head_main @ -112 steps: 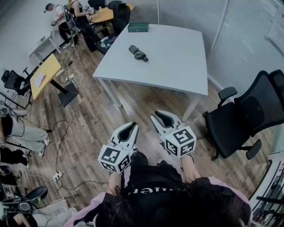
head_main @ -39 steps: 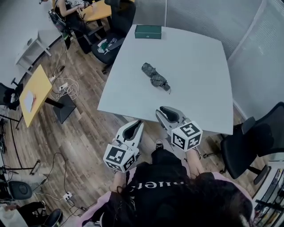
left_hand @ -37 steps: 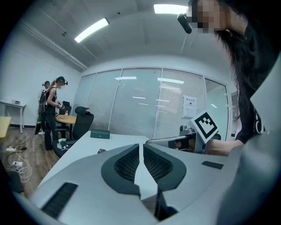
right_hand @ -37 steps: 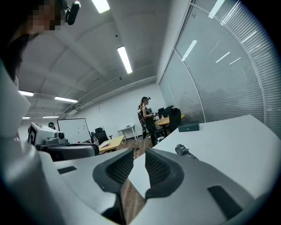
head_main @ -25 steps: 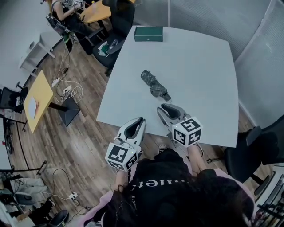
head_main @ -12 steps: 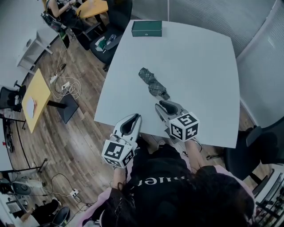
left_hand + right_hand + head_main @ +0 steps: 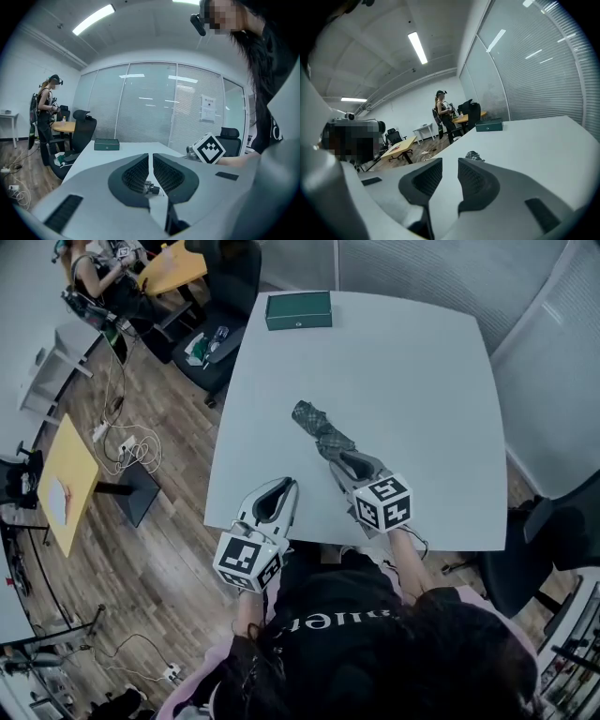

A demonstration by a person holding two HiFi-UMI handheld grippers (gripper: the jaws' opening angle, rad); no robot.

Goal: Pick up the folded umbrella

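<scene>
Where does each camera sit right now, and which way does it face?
Head view: on the person's head, looking steeply down at the white table, folded umbrella, left gripper and right gripper; the person's dark top shows.
Left gripper view: on the left gripper, facing across the table toward the glass wall; its shut jaws and the dark top show.
Right gripper view: on the right gripper, facing the umbrella just ahead; its shut jaws show.
Shared: all three show the green box.

White table (image 7: 422,381) with folded umbrella (image 7: 319,430) and green box (image 7: 298,310)
</scene>
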